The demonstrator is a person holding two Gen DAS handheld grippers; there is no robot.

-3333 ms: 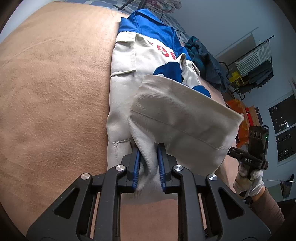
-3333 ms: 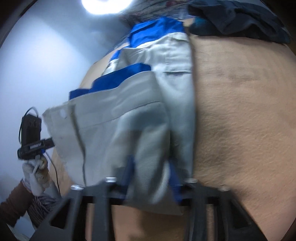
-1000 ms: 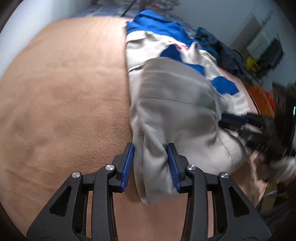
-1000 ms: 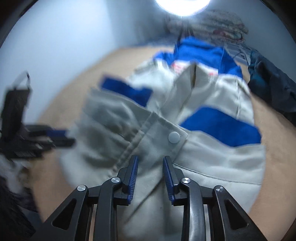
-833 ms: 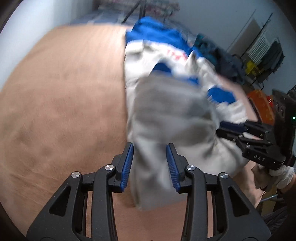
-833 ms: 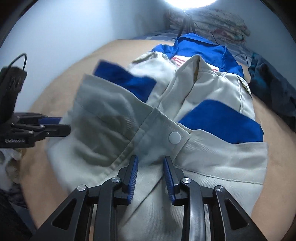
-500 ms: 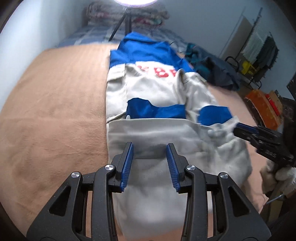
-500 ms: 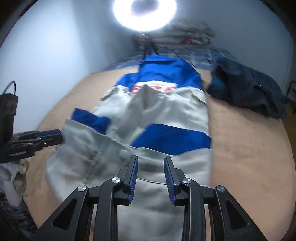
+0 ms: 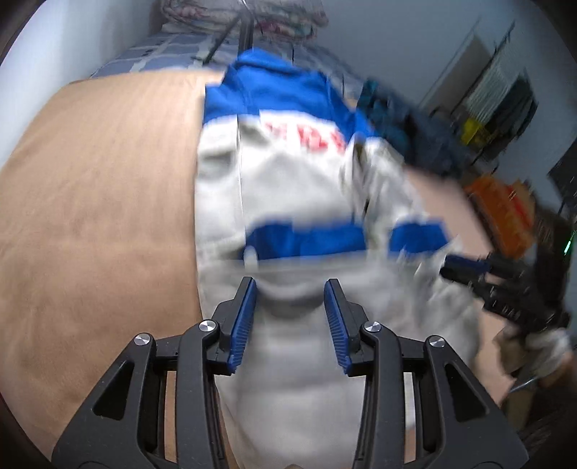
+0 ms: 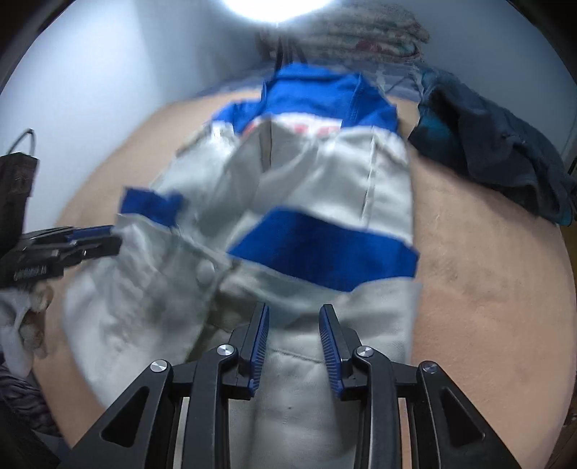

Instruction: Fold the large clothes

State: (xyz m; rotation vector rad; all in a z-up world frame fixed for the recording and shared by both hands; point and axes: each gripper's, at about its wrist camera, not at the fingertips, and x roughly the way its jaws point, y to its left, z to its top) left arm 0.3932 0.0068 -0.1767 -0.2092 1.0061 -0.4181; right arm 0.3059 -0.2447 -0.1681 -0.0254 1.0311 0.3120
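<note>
On the brown bed (image 9: 90,216), both claws, left (image 9: 290,317) and right (image 10: 293,339), hang apart over the jacket (image 10: 324,202), holding nothing, so its fold can lie flat.

Your left wrist view looks steeply down, close over the jacket (image 9: 295,187) from its near hem; your right wrist view does likewise just beside it. Both share the jacket and tan blanket (image 10: 487,288).

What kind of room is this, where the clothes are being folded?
Most likely a bedroom at home. The grey and blue jacket lies on a wide tan blanket spread like a bed cover, folded quilts are stacked at the far end by the wall, and a rack of hanging clothes stands to one side.
</note>
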